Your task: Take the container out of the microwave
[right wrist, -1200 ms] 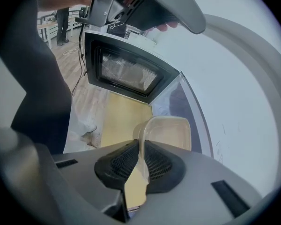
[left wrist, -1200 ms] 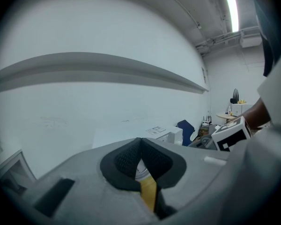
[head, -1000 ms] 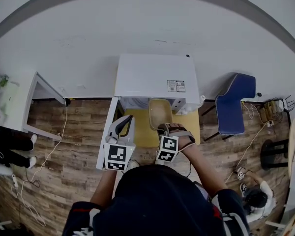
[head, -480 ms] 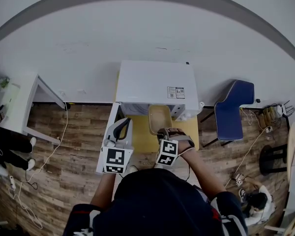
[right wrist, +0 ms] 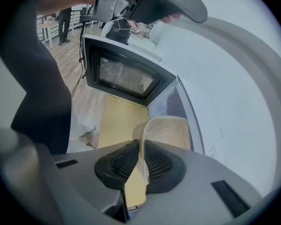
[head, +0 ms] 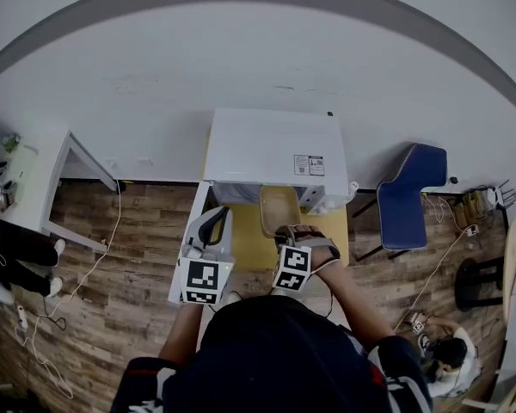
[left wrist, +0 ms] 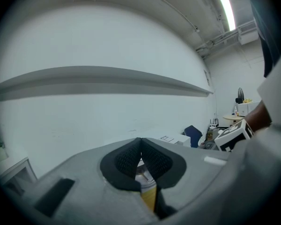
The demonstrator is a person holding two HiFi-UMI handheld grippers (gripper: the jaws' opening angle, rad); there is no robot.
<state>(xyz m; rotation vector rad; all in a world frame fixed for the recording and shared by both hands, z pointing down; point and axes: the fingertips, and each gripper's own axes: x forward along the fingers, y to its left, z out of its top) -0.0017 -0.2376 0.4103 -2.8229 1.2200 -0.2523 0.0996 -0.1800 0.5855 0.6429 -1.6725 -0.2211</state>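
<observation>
The white microwave stands on a yellow table top with its door swung open to the left. A translucent rectangular container sits just in front of the oven's opening. My right gripper is shut on the near wall of the container, its black pads pressing that wall from both sides. My left gripper hangs over the open door, left of the container; in the left gripper view its pads meet with nothing between them.
A blue chair stands right of the microwave and a white desk to the far left. Cables run over the wooden floor. A person sits low at the right; another is at the left edge.
</observation>
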